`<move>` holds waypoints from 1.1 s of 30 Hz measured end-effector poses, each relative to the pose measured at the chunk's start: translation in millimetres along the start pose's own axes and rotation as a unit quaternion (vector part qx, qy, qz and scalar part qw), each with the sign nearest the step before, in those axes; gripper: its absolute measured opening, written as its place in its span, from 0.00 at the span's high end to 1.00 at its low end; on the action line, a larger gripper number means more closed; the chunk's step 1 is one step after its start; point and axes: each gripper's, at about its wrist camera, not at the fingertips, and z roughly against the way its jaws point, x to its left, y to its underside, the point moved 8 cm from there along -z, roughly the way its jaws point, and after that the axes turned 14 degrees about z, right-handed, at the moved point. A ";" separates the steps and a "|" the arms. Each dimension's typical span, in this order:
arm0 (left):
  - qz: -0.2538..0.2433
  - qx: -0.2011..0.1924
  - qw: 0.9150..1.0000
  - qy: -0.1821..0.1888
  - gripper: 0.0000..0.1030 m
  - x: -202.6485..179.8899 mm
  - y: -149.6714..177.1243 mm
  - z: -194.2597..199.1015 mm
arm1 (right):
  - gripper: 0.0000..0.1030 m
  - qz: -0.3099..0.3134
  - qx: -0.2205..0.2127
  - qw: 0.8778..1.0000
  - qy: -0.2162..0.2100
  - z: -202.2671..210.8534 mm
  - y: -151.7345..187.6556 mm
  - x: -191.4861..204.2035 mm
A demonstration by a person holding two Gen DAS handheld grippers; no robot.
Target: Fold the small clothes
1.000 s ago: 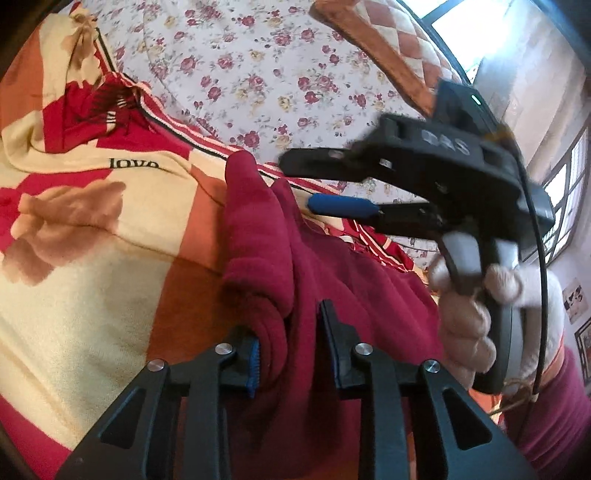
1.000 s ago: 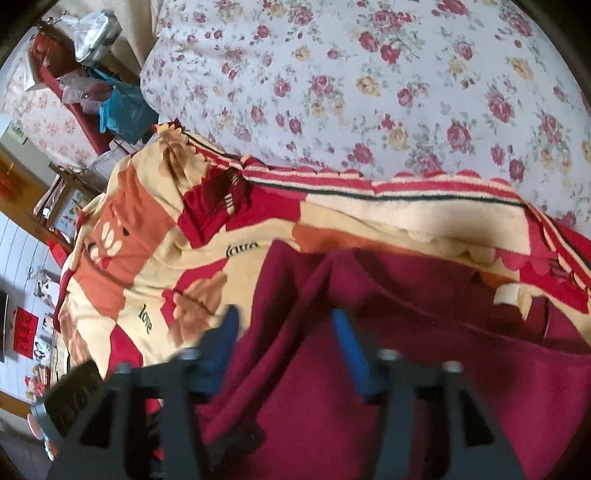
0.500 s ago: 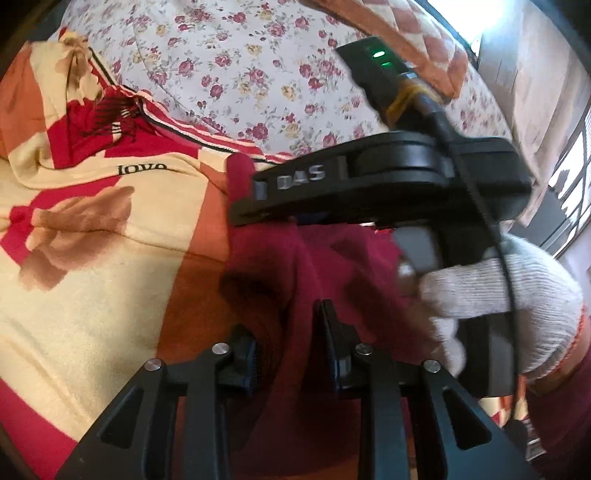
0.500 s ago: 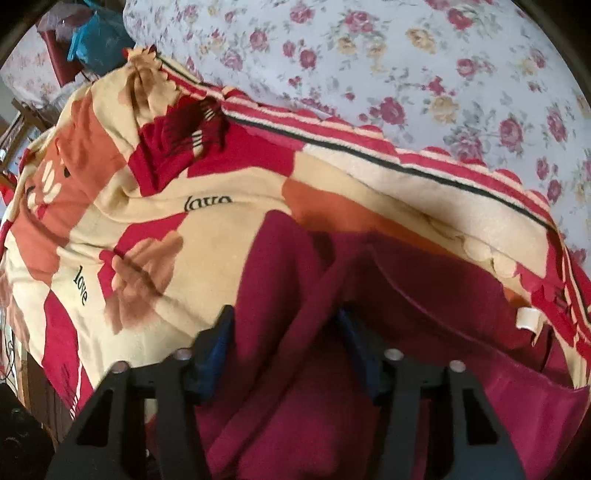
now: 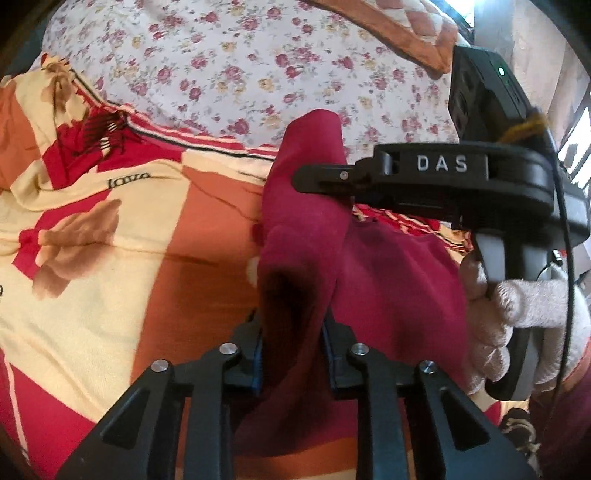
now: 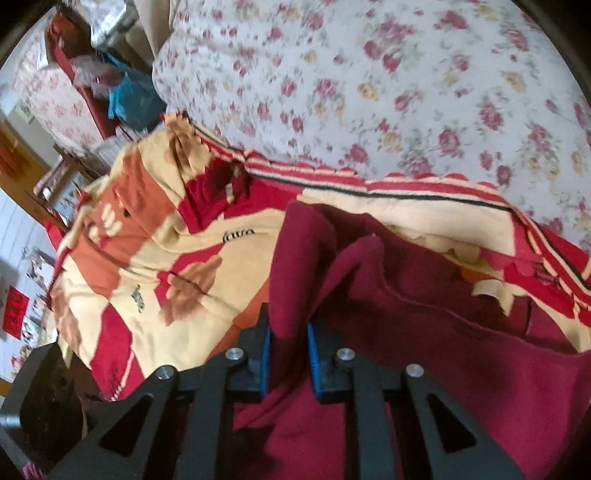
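Note:
A dark red garment (image 5: pixel 388 280) lies on a patterned blanket (image 5: pixel 110 258) on the bed. My left gripper (image 5: pixel 293 347) is shut on a bunched fold of the garment, which rises between its blue pads. My right gripper (image 6: pixel 289 349) is shut on another fold of the same garment (image 6: pixel 424 332) and lifts it off the blanket. In the left wrist view the right gripper's black body (image 5: pixel 443 181) sits to the right, held by a white-gloved hand (image 5: pixel 517 317), its fingertip end against the raised red fold.
A cream, orange and red blanket (image 6: pixel 147 266) covers the near bed. A white flowered sheet (image 5: pixel 240 62) lies beyond it. A checked orange pillow (image 5: pixel 406 26) is at the far right. Room clutter and a blue bag (image 6: pixel 129 99) lie past the bed's far left.
My right gripper closed from open onto a fold of the garment and lifted it. My left gripper stayed shut on its fold. The garment's edge now stands higher.

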 end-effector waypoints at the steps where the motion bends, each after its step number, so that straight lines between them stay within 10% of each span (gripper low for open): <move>1: -0.006 0.000 1.000 0.001 1.00 -6.4 0.3 2.1 | 0.84 -0.001 -0.006 1.000 -0.002 6.2 0.5 -1.8; 17: -0.092 0.030 0.994 0.046 1.00 -132.7 23.8 10.2 | 0.85 -0.019 -0.073 0.997 0.026 129.8 33.9 -50.6; 33: -0.152 0.117 0.980 0.059 1.00 -228.7 98.3 -80.2 | 0.85 -0.115 -0.071 0.987 0.082 184.0 136.5 -161.5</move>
